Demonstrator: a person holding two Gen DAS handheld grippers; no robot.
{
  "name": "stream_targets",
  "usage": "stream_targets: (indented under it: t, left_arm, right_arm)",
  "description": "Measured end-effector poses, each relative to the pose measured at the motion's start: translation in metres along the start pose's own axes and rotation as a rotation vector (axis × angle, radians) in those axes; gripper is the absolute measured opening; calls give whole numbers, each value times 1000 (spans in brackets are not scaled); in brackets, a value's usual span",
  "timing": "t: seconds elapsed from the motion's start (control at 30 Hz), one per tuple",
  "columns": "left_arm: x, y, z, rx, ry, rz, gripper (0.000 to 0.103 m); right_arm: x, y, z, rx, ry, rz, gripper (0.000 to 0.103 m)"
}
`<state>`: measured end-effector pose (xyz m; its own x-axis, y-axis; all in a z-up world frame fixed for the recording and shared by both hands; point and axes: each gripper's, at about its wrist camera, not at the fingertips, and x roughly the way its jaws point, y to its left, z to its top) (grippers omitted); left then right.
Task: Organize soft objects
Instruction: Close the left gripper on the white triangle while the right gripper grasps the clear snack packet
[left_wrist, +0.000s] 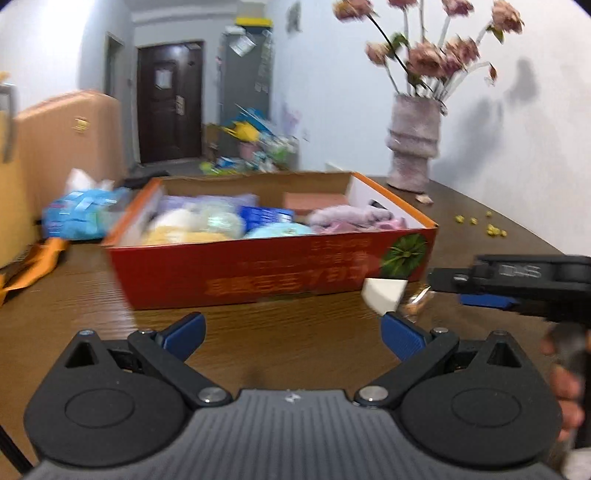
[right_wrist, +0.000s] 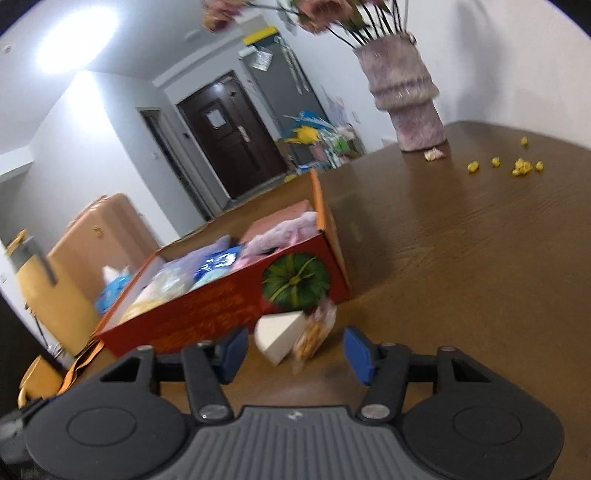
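Note:
A red cardboard box (left_wrist: 258, 273) stands on the brown table, holding several soft things: pale plush pieces, blue packets and a pink cloth (left_wrist: 351, 218). A white wedge-shaped sponge (left_wrist: 382, 295) and a small clear snack packet (left_wrist: 415, 304) lie against the box's near right corner. My left gripper (left_wrist: 291, 325) is open and empty, just short of the box. My right gripper (left_wrist: 454, 284) comes in from the right. In the right wrist view it (right_wrist: 295, 343) is open, with the sponge (right_wrist: 280, 336) and packet (right_wrist: 314, 332) just ahead between its fingers, untouched by the pads, beside the box (right_wrist: 207, 314).
A pink vase of dried flowers (left_wrist: 413, 144) stands at the table's back right, with yellow scraps (left_wrist: 491, 229) nearby. A blue tissue pack (left_wrist: 77, 214) and an orange strap (left_wrist: 33, 269) lie left of the box. A tan suitcase (left_wrist: 66, 144) stands beyond the table's left edge.

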<state>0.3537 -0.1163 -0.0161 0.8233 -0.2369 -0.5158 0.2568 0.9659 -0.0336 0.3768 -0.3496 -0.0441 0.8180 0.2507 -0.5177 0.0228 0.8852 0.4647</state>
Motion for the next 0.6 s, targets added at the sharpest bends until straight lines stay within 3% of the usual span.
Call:
stream_targets:
  t: [0.07, 0.13, 0.33, 0.43, 0.5, 0.6]
  left_arm:
    - [19, -10, 5, 38, 14, -43, 103]
    - [34, -20, 7, 87, 12, -69, 103]
    - [72, -48, 15, 178, 13, -137, 101]
    - [89, -59, 18, 205, 36, -153, 90]
    - [99, -63, 18, 189, 64, -175, 78]
    - [110, -68, 16, 201, 99, -180, 48]
  right_arm:
    - [20, -5, 8, 20, 32, -3, 51]
    - [36, -12, 12, 22, 57, -1, 15]
    - [33, -38, 18, 84, -14, 38, 15]
    - [21, -47, 18, 109, -81, 1, 15]
    - [18, -51, 18, 137, -98, -8, 15]
    - [20, -56, 18, 167, -94, 5, 15]
